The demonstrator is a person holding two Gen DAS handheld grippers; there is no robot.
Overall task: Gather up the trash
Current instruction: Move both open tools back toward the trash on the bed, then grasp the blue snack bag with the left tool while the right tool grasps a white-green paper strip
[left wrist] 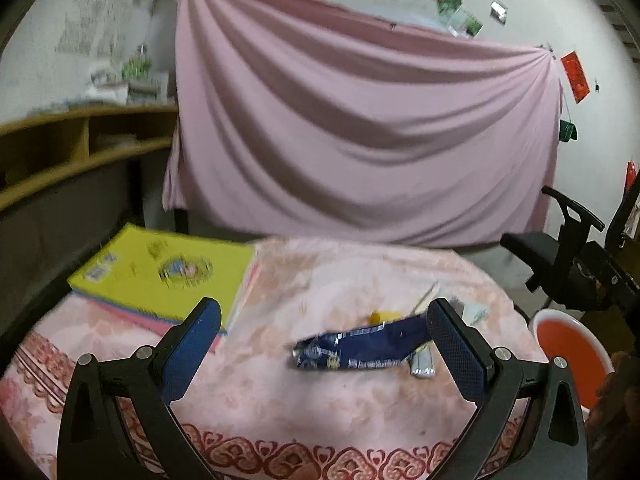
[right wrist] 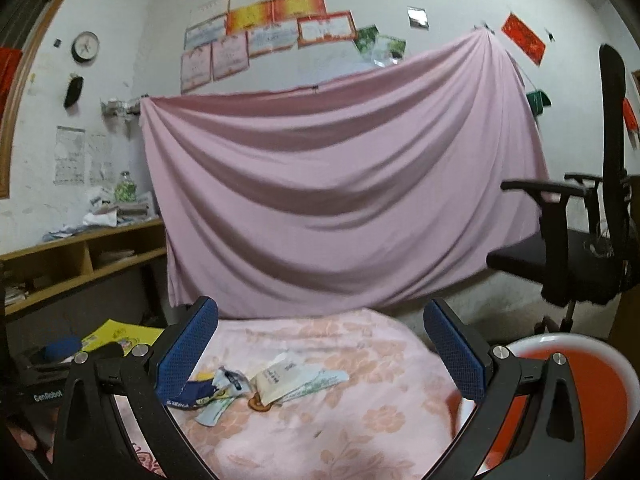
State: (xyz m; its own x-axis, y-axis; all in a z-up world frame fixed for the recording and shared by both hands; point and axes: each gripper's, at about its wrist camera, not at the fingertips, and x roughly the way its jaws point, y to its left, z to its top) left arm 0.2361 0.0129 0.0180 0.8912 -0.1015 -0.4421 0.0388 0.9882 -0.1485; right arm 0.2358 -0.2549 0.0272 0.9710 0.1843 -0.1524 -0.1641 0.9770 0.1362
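Black-framed grippers with blue textured fingers (left wrist: 456, 356) and silver screws.

bare cloth before wrappers (right wrist: 280, 380); books (left wrist: 160, 272) left, bin (right wrist: 580, 392) right, seemingly close.

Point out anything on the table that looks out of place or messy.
Crumpled wrappers lie strewn on the pink tablecloth: a dark blue snack wrapper, a white paper packet and smaller scraps around them. None is in the red bin beside the table. Both grippers are open and empty.

A crumpled dark blue wrapper (left wrist: 352, 350) lies flat on the pink flowered cloth (left wrist: 280, 396), touching a loose heap of white and pale paper scraps (right wrist: 288, 378).
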